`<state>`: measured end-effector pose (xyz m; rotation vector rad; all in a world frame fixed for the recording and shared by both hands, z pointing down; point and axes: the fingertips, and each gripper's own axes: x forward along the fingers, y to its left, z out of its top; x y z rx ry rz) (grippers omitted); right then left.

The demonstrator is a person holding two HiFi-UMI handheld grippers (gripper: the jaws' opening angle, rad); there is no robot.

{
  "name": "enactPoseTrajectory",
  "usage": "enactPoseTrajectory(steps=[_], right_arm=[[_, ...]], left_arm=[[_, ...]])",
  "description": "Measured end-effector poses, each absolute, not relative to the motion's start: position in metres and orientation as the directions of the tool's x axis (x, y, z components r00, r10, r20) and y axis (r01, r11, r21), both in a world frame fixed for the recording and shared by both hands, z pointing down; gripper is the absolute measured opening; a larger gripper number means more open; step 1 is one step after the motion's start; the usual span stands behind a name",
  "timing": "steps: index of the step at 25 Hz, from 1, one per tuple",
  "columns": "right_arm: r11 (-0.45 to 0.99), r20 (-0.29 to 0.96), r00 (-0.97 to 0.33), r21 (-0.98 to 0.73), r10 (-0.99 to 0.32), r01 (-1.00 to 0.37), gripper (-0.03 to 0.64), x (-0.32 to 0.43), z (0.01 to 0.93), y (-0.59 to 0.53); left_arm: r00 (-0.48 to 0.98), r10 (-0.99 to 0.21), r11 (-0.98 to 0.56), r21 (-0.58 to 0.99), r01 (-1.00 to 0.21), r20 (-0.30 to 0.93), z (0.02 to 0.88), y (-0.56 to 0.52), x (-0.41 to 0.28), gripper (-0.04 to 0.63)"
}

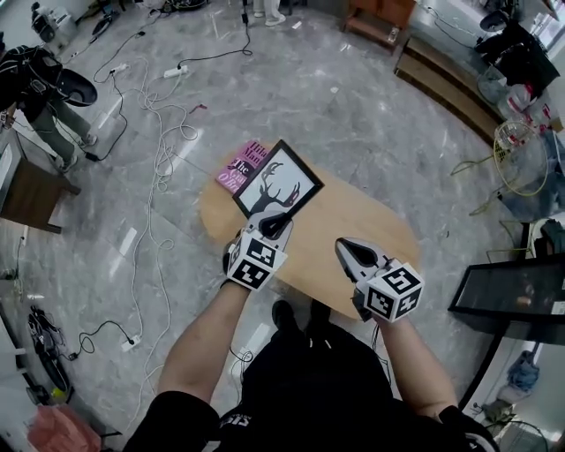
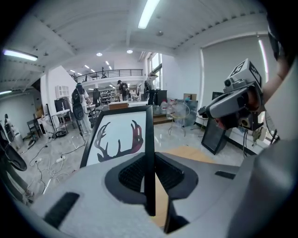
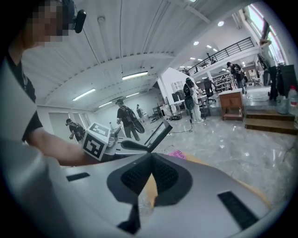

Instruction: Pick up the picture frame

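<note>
Bright, even light from ceiling strips [image 2: 148, 13]; gripper views bend at dark edges.

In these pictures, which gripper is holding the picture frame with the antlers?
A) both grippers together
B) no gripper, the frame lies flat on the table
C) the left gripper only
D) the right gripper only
C: the left gripper is closed on the black edge of the picture frame, while the right gripper has its jaws together with nothing between them.
</note>
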<state>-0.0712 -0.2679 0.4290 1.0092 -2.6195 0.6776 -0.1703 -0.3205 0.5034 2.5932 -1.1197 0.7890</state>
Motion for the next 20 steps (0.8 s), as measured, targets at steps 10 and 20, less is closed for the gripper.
enactPoseTrajectory(steps=[10, 20], right_arm=[[0.704, 0.358, -0.756, -0.289, -0.548, -0.648, 0.005, -0.048, 0.388, -0.233], [0.726, 0.323, -0.778, -0.292, -0.539, -0.623, 0.005, 0.057, 0.373, -0.181]], left_arm=[[0.583, -0.671, -0.667, -0.029, -0.745, 0.459, 0.449, -0.307, -0.140, 0.074], [0.533, -0.726, -0.613, -0.058, -0.788, 0.435, 0.408, -0.257, -0.060, 0.074]])
